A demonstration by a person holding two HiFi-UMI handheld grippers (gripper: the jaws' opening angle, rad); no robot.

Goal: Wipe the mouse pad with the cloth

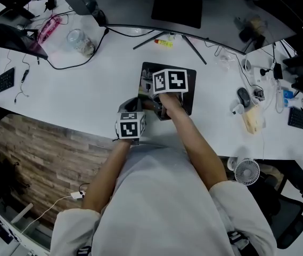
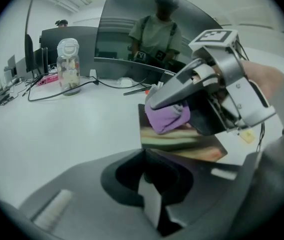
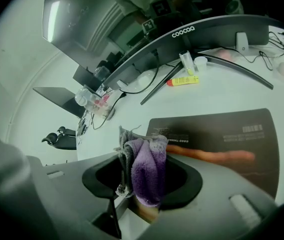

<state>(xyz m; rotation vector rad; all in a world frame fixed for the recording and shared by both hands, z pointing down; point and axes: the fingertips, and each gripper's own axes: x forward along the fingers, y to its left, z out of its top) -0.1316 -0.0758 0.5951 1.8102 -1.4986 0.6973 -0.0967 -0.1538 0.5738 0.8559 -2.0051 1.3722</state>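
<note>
Purple cloth [image 3: 146, 166] is pinched by right gripper [image 3: 141, 191], mouse pad [image 3: 216, 131] corner by left gripper [image 2: 150, 184]; pad may be tugged loose w/ hard strokes.

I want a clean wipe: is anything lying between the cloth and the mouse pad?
Nothing visible does. The right gripper clamps the cloth in its fingers right over the mouse pad, with no object between them.

light: bright, even overhead | tool views: fisheye, dark corners; near parts blurred
</note>
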